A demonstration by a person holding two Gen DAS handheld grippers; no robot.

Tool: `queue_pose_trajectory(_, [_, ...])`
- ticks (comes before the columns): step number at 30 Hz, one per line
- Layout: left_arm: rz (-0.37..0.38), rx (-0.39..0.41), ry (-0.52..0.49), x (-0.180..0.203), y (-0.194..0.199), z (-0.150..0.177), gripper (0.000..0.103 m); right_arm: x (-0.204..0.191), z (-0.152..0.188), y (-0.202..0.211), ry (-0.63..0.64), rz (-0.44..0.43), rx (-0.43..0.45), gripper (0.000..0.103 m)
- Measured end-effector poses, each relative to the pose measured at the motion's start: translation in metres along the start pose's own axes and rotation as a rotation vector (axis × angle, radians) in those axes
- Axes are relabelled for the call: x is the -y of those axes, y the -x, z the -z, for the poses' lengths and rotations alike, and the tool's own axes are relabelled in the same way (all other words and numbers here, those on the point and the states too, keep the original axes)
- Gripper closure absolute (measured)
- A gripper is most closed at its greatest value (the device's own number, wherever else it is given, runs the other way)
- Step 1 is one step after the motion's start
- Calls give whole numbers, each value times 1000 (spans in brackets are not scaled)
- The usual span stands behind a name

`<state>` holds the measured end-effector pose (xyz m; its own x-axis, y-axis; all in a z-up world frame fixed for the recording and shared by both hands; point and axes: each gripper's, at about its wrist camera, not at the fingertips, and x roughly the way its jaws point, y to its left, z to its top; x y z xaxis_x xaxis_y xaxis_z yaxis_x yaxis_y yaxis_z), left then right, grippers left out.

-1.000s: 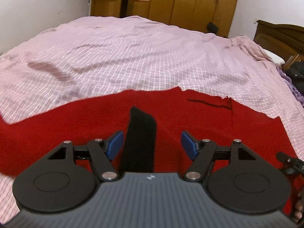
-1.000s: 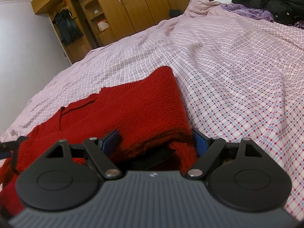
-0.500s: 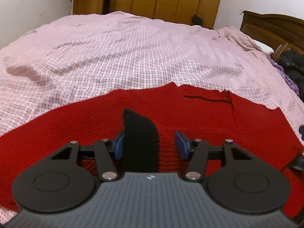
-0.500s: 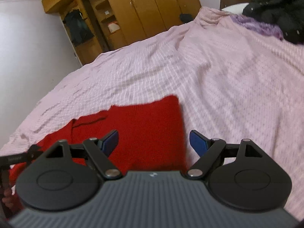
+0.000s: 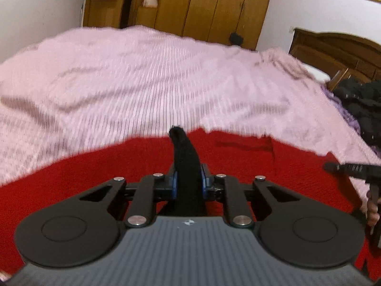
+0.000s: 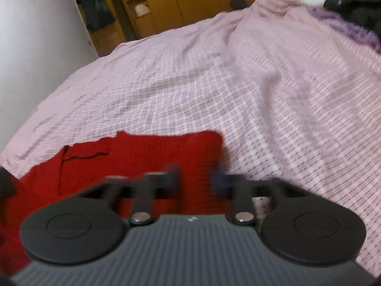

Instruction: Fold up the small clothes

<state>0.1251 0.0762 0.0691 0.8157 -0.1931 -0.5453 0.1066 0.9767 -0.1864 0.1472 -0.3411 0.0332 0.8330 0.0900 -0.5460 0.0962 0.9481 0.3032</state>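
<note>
A red knitted garment (image 5: 238, 164) lies flat on the bed, seen in both wrist views (image 6: 147, 152). My left gripper (image 5: 188, 182) is shut on a black strip of cloth (image 5: 185, 157) that sticks up between its blue pads, above the red garment. My right gripper (image 6: 194, 178) is blurred by motion; its jaws stand close together over the red garment's right edge, with red knit in the gap. The right gripper's finger also shows at the right edge of the left wrist view (image 5: 352, 168).
The bed is covered by a pink checked sheet (image 5: 142, 88). Wooden wardrobes (image 5: 202, 4) stand at the far wall. A dark wooden headboard (image 5: 338, 47) and a heap of black clothing (image 5: 362, 102) over purple cloth are at the right.
My left gripper closed on the black strip. My right gripper's jaws narrowed from wide open as it lifted and drew back from the red garment's fold. Both views rose.
</note>
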Motion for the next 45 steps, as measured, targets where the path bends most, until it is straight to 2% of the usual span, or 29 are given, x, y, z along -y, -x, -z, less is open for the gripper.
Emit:
queue_pose_trajectory(2, [-20, 28, -15, 2, -1, -9, 83, 1, 0, 7, -22, 32, 71, 85])
queue_pose_trajectory(4, [-52, 35, -25, 1, -11, -15, 83, 5, 1, 7, -45, 67, 102, 85])
queue_pose_trajectory(6, [-102, 22, -41, -3, -24, -16, 86, 12, 5, -3, -67, 111, 78, 85])
queue_pose_trajectory(8, [-163, -27, -61, -9, -43, -13, 86, 18, 9, -13, -85, 118, 48, 84])
queue_pose_trajectory(11, [-172, -104, -22, -22, -60, -2, 86, 18, 11, -19, -80, 120, 31, 81])
queue_pose_trajectory(13, [-193, -108, -27, -26, -62, 3, 86, 15, 10, -21, -53, 129, 19, 78])
queue_pose_trajectory(16, [-184, -105, 9, -30, -54, 3, 85, 8, 10, -24, -23, 140, 14, 73])
queue_pose_trajectory(19, [-176, -112, 43, -35, -44, 1, 84, 8, 9, -18, -21, 140, 9, 68])
queue_pose_trajectory(20, [-177, -113, 50, -37, -39, 0, 82, 7, 8, -14, -26, 136, 5, 63])
queue_pose_trajectory(21, [-177, -112, 53, -37, -34, 0, 75, 7, 6, -10, -34, 125, 1, 58])
queue_pose_trajectory(22, [-185, -111, 51, -37, -27, 0, 64, 7, 6, -6, -37, 115, 0, 46])
queue_pose_trajectory(23, [-197, -109, 46, -37, -20, 0, 57, 6, 5, 0, -39, 102, 0, 33])
queue_pose_trajectory(24, [-213, -106, 41, -36, -13, 0, 47, 4, 5, 7, -37, 94, 4, 30])
queue_pose_trajectory(25, [-232, -101, 37, -35, -6, 0, 42, 2, 5, 14, -29, 93, 6, 28])
queue_pose_trajectory(28, [-264, -100, 45, -36, 15, 2, 37, -4, 5, 36, -4, 81, 16, 28])
queue_pose_trajectory(37, [-299, -92, 123, -41, 85, 26, 35, -30, 13, 104, 42, 22, 25, 28])
queue_pose_trajectory(45, [-321, -130, 141, -53, 121, 53, 31, -65, 48, 126, 85, -28, -35, 28])
